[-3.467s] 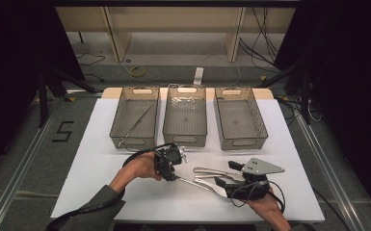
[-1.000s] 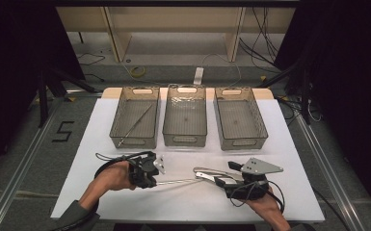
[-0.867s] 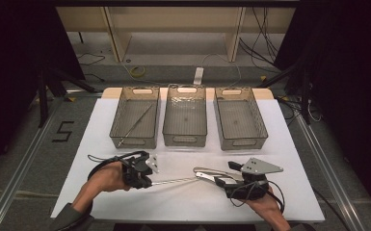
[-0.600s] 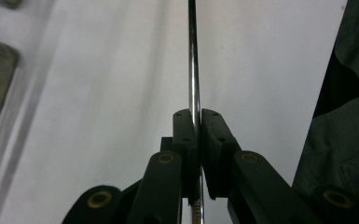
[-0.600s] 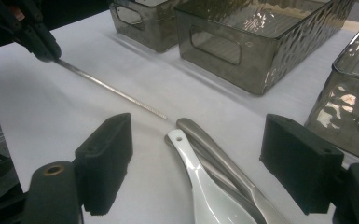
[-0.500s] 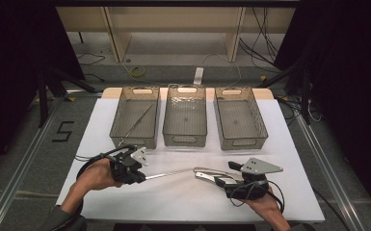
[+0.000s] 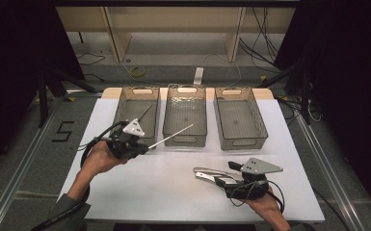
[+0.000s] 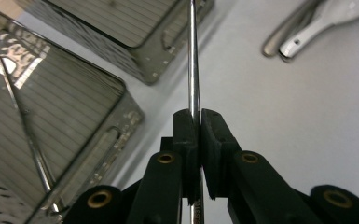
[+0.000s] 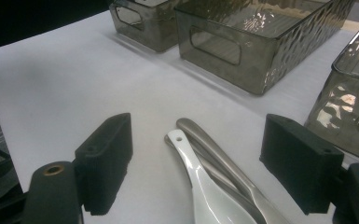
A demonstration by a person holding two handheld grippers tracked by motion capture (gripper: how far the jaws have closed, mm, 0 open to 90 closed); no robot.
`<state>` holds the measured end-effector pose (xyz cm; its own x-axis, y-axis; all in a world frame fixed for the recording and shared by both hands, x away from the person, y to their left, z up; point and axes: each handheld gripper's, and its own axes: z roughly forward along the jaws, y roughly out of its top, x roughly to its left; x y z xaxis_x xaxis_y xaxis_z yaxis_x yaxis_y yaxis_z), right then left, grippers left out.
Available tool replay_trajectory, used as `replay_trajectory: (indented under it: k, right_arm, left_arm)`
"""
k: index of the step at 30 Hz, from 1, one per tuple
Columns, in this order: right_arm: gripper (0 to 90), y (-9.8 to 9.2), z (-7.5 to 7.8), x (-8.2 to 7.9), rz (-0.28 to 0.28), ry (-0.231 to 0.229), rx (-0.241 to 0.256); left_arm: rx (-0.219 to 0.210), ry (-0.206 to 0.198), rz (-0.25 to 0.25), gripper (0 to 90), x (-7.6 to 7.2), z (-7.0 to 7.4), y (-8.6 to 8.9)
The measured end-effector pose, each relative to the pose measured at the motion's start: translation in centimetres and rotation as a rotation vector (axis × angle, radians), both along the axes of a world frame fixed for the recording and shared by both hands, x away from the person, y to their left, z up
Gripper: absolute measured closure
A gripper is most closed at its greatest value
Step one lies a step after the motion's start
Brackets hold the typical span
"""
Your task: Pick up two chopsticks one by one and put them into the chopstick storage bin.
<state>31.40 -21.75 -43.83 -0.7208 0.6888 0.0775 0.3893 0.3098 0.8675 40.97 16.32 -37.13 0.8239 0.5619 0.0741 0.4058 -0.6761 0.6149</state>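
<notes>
Left tool [image 7: 142,148], jaws pinched tight on a thin metal rod [image 7: 171,135], held at about nine o'clock on the white desk [image 7: 173,192]; rod running out toward two o'clock, far end crossing the front wall of the middle bin [image 7: 185,118]. In the left gripper view, rod [image 8: 193,70] clamped between the black pads [image 8: 185,135], near end hidden among the jaws, far end cut off at the top edge. Just beyond at eleven o'clock, left bin [image 7: 137,113] with a second thin rod [image 8: 25,126] lying slantwise inside, hard to make out through the ribbed wall. Right tool [image 9: 196,163] at five o'clock, jaws spread wide with nothing gripped, straddling a white spoon [image 9: 205,191] and steel utensils [image 9: 228,168] whose bowls are cut off below. Right bin [image 7: 241,118] at one o'clock.
</notes>
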Motion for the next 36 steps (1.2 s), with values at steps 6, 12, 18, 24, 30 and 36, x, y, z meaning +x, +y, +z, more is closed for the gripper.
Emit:
replay_trajectory:
  k: [6,12,18,24,30,36]
  right_arm:
    - [25.8,0.0,0.0,0.0,0.000,0.002,0.000]
    - [25.9,-0.1,0.0,0.0,-0.002,0.002,0.003]
    - [25.9,0.0,0.0,0.0,0.001,0.003,0.001]
    - [25.8,0.0,0.0,0.0,0.002,0.005,0.000]
    - [25.7,-0.1,0.0,0.0,0.004,0.004,0.005]
    - [25.7,0.0,0.0,0.0,0.003,0.005,0.008]
  left_arm:
    - [-0.029,-0.008,0.074,84.5,2.0,0.1,-0.2]
    - [-0.058,-0.011,0.132,84.5,3.5,0.2,0.0]
    - [-0.074,-0.008,0.211,84.5,5.3,0.7,1.4]
    - [-0.097,-0.012,0.262,84.4,6.8,0.8,2.5]
    - [-0.097,-0.014,0.318,84.4,8.2,0.6,3.4]
    - [-0.098,-0.005,0.361,84.4,9.3,0.2,4.4]
